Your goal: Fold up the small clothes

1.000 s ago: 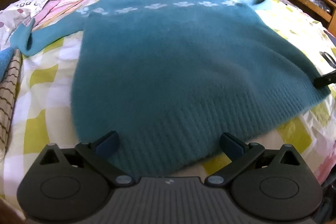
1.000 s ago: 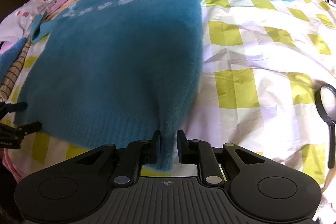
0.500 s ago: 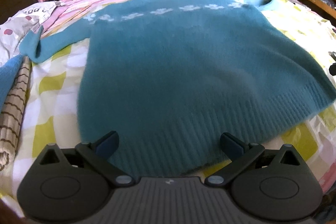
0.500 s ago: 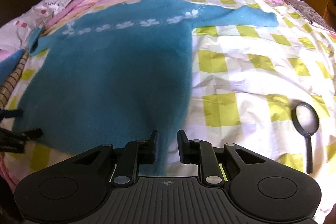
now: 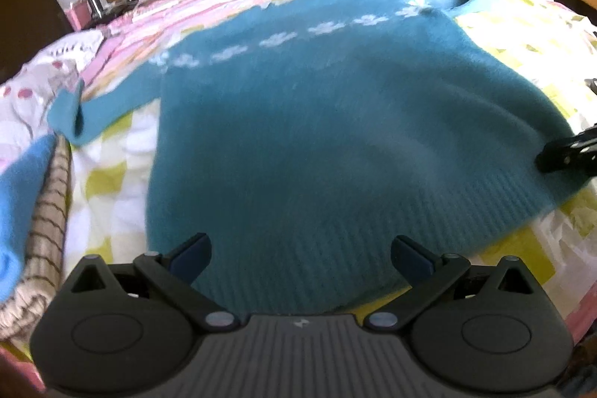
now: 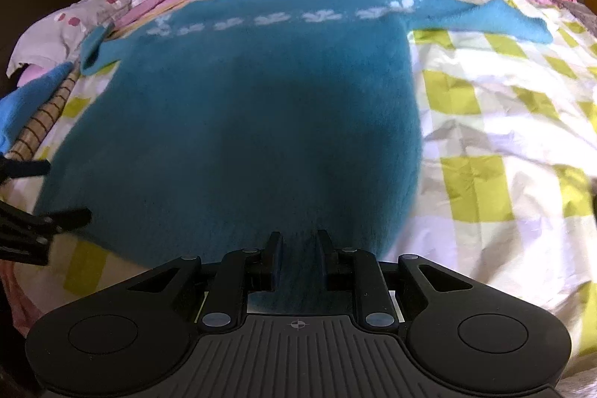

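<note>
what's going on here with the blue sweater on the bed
A person is working two handheld grippers on a teal sweater spread flat on a yellow-checked bedsheet, sleeves out to each side. The right gripper is shut on the hem near one bottom corner. The left gripper hangs wide open over the hem at the other side, gripping nothing. No fold has been made yet.

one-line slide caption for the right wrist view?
Right tool pinches the teal sweater's hem on a checked bedsheet.
</note>
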`<state>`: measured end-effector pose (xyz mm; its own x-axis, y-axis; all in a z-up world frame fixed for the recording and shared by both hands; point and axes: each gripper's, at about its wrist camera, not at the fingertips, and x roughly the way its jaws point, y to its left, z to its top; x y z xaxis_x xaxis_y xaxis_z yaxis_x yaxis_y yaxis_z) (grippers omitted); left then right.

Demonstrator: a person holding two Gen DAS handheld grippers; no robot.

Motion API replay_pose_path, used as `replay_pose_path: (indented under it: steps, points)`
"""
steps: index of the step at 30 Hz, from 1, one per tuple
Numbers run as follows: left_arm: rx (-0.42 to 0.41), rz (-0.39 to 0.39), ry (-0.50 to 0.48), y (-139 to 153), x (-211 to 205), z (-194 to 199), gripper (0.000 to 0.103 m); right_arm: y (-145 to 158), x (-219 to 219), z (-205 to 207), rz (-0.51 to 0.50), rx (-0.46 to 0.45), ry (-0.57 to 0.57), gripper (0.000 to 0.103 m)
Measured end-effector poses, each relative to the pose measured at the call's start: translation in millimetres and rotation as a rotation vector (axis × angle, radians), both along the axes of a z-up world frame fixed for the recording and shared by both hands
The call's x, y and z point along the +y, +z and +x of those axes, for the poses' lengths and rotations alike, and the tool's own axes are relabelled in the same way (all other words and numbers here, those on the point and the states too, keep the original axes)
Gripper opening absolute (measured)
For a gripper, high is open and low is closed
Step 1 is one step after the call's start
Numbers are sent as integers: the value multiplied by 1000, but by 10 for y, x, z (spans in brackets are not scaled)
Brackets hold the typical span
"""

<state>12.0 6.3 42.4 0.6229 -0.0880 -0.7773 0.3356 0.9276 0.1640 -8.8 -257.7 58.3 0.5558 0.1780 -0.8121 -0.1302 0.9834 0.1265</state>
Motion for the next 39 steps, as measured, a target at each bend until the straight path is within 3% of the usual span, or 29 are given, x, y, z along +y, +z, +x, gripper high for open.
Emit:
replay_pose_path:
  steps: [5, 11, 14, 17, 22, 29, 39]
  points:
    - [-18, 33, 10, 105, -127, 27, 103, -34, -88, -34, 62, -26, -22, 20]
    - [-2, 20, 47, 209, -273, 47, 103, -1, -167, -95, 115, -96, -12, 20]
    - [56, 32, 57, 146, -368, 105, 103, -96, -230, -73, 181, -92, -34, 21]
    - [129, 54, 76, -14, -445, 223, 103, -69, -236, -94, 165, -114, -3, 22]
    - [197, 0, 120, -198, -465, 334, 103, -99, -290, -99, 178, -118, 3, 25]
    - [161, -56, 85, -159, -494, 377, 103, -103, -356, -106, 223, -120, -42, 25]
    - [56, -170, -4, -61, -728, 858, 103, 259, -561, 293, 177, -133, -145, 27]
